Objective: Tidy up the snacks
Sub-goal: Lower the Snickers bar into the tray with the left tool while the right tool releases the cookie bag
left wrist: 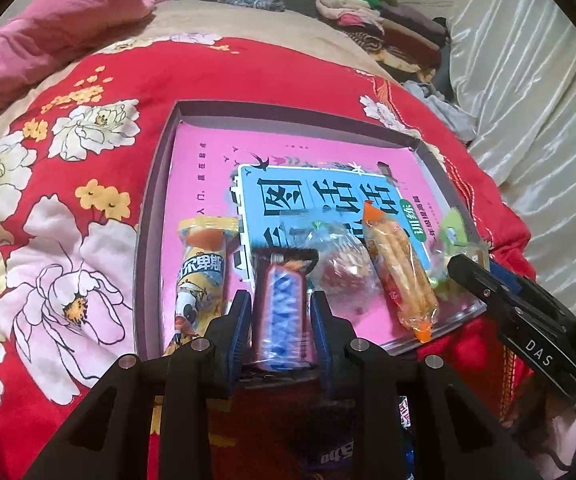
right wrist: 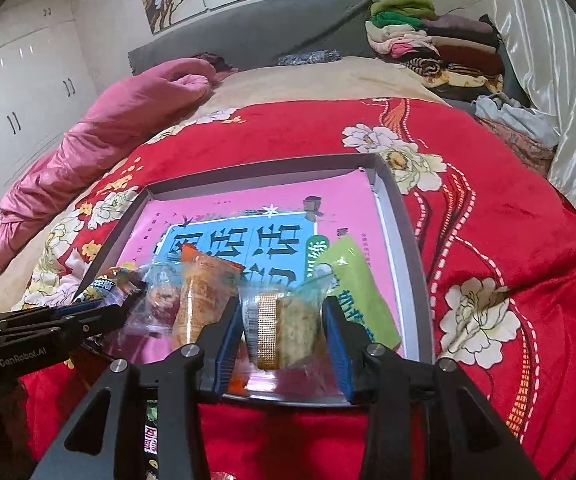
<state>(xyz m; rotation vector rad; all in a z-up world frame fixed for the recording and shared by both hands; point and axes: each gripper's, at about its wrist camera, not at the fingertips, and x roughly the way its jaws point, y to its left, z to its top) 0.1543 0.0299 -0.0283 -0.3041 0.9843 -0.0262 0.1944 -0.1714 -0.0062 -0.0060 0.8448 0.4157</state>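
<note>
A shallow grey box (left wrist: 149, 216) with a pink book (left wrist: 207, 160) inside lies on the red bed cover. Along its near edge lie a yellow cow-print snack (left wrist: 201, 276), a clear bag with a red round snack (left wrist: 342, 272) and an orange-ended stick snack (left wrist: 402, 272). My left gripper (left wrist: 280, 312) is shut on a blue-and-brown candy bar (left wrist: 281, 300) at the box's near edge. My right gripper (right wrist: 283, 328) is shut on a clear-wrapped cracker pack (right wrist: 283, 326) over the box's near right part (right wrist: 408, 264), beside a green packet (right wrist: 352, 280).
The red floral cover (left wrist: 87, 200) spreads around the box. A pink quilt (right wrist: 127, 120) lies at the far left, folded clothes (right wrist: 428, 44) at the far right by a white curtain. More snack packets (left wrist: 336, 456) lie below the grippers.
</note>
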